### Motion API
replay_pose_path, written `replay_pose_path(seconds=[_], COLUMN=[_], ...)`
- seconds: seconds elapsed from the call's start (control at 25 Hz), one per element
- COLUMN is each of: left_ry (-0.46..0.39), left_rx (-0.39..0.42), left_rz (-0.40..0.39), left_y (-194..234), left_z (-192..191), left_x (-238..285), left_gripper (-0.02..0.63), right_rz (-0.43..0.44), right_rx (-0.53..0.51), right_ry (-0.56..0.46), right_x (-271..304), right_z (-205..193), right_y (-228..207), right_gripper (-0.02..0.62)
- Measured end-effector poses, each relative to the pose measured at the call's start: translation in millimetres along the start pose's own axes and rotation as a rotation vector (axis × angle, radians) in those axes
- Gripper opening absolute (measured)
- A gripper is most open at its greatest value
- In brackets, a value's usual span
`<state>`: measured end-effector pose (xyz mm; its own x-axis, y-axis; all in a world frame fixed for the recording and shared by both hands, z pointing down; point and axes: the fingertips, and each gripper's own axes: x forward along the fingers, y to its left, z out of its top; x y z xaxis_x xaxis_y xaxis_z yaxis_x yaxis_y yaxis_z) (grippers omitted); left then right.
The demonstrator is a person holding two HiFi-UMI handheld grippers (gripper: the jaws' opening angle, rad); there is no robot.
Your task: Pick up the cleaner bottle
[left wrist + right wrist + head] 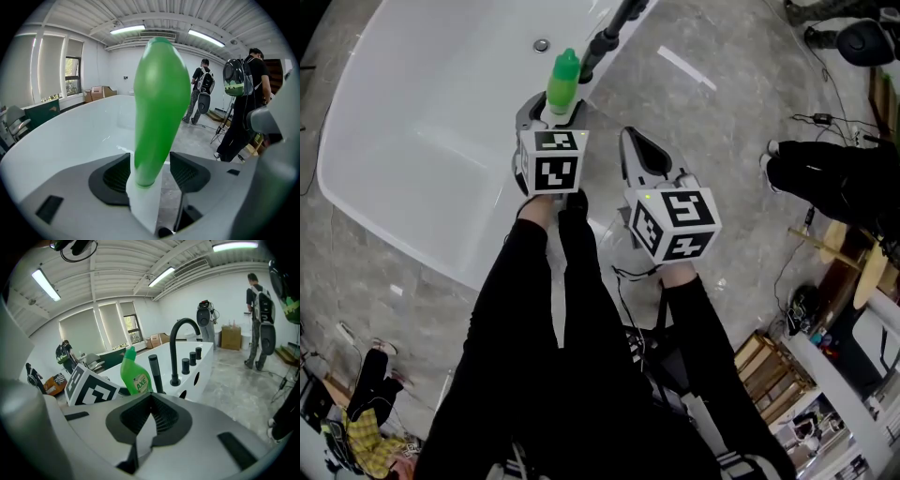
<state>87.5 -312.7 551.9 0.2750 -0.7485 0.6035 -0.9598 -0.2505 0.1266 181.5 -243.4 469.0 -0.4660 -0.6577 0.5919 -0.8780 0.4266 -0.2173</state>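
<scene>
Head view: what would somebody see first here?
The bright green bottle pops out first, standing on the rim of the big white bathtub between the open left tongs. Next come the black-and-white patterned cubes on both tongs. The right tongs are shut and empty, beside the left.

At the top centre of the head view, the cleaner bottle (563, 80) filled most of the gap between the left gripper's (551, 109) spread jaws. In the left gripper view we saw only a sliver of room on the bottle's right. Just behind it the black tap (605, 39) and its row of knobs (191, 359) blocked the way further up the frame. The bathtub (412, 141) basin at upper left lay open. The right gripper (630, 139), jaws together, had grey floor (712, 131) ahead at upper right. Further right stood a person's legs (825, 178) and trailing cables (834, 122), and shelves (778, 375) crowded the lower right corner.
</scene>
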Motion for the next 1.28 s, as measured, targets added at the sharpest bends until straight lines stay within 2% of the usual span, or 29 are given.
replay_pose_path(seconds=[0.44, 0.64, 0.8, 1.28], left_ry=[-0.01, -0.017, -0.033, -0.052], left_rx=[0.014, 0.053, 0.055, 0.068], left_rz=[0.072, 0.088, 0.115, 0.096], left_y=[6, 11, 16, 14], left_z=[2, 4, 4, 7], left_x=[28, 36, 39, 40], left_gripper=[0.265, 0.262, 0.212, 0.202], right_rz=[0.025, 0.039, 0.041, 0.052], right_rx=[0.021, 0.025, 0.031, 0.016], right_ry=[0.041, 0.062, 0.081, 0.11], right_x=[26, 43, 48, 57], right_z=[-7, -6, -10, -11], right_y=[-21, -22, -24, -21], right_gripper=[0.002, 0.002, 0.002, 0.002])
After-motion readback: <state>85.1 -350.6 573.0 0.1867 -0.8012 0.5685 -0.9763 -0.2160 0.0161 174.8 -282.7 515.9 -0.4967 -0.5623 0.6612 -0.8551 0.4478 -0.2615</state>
